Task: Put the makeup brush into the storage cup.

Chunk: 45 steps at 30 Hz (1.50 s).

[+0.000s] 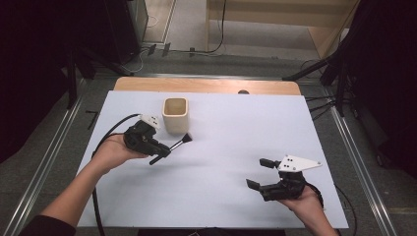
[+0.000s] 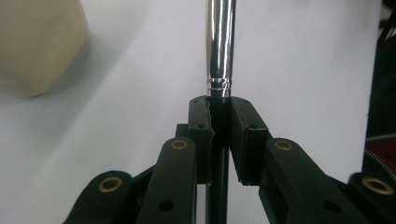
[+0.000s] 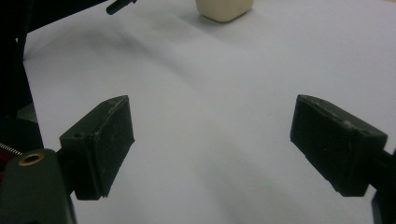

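Observation:
A person's left hand holds my left gripper (image 1: 164, 151) over the left part of the white table sheet (image 1: 231, 128). It is shut on a thin brush (image 1: 182, 141), whose dark head points toward the cream square cup (image 1: 175, 114) just behind it. In the left gripper view the jaws (image 2: 219, 116) clamp the brush's black handle just below its shiny silver ferrule (image 2: 219, 42), with the cup (image 2: 37, 42) at the upper left. My right gripper (image 1: 256, 173) rests at the front right, open and holding nothing. The right gripper view has its pads (image 3: 102, 140) wide apart over bare sheet, the cup (image 3: 224, 8) far off.
A wooden table edge (image 1: 206, 85) runs behind the sheet. Metal rails (image 1: 54, 142) flank both sides, and dark stands and cables (image 1: 339, 73) sit at the back right. The left gripper's black cable (image 1: 98, 196) trails down toward the front edge.

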Each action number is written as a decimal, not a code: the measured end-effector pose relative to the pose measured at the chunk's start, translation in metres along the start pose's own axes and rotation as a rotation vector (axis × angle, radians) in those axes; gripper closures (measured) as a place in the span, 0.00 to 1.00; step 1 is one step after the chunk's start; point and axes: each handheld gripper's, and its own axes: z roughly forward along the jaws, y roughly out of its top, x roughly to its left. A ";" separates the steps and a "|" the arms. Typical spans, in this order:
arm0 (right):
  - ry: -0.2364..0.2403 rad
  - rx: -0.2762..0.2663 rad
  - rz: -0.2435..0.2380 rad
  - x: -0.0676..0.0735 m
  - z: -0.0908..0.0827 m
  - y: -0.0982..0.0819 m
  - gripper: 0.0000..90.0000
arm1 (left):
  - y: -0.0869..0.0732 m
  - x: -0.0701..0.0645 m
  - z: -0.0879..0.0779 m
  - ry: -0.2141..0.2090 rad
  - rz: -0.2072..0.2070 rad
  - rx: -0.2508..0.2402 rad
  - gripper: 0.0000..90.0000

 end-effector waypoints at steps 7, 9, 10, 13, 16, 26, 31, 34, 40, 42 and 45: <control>0.024 -0.005 0.018 0.002 0.001 0.001 0.16 | -0.002 -0.003 0.005 0.011 -0.088 -0.061 0.90; 0.023 -0.005 0.021 0.001 0.002 0.002 0.16 | -0.001 -0.005 0.004 0.015 -0.127 -0.090 0.90; 0.024 -0.004 0.024 0.001 0.002 0.002 0.16 | 0.000 -0.006 0.004 0.012 -0.135 -0.107 0.90; 0.028 -0.010 0.032 0.001 0.002 0.003 0.15 | 0.001 -0.013 0.005 0.010 -0.147 -0.144 0.90; 0.022 -0.005 0.048 0.000 0.003 0.003 0.15 | 0.001 -0.017 0.005 -0.003 -0.184 -0.167 0.90; 0.042 -0.013 0.084 0.000 0.004 0.006 0.15 | -0.005 -0.030 0.010 -0.016 -0.242 -0.236 0.90; 0.058 -0.021 0.102 -0.001 0.004 0.008 0.16 | -0.008 -0.040 0.015 -0.020 -0.261 -0.257 0.90; 0.060 -0.025 0.100 0.000 0.003 0.010 0.16 | -0.008 -0.045 0.018 -0.020 -0.269 -0.264 0.90; 0.059 -0.042 0.113 0.005 0.006 0.014 0.16 | -0.012 -0.051 0.024 -0.038 -0.300 -0.308 0.90; 0.064 -0.050 0.127 0.007 0.008 0.016 0.16 | -0.012 -0.054 0.026 -0.034 -0.306 -0.319 0.90; 0.074 -0.058 0.144 0.010 0.012 0.019 0.16 | -0.012 -0.057 0.029 -0.036 -0.312 -0.337 0.90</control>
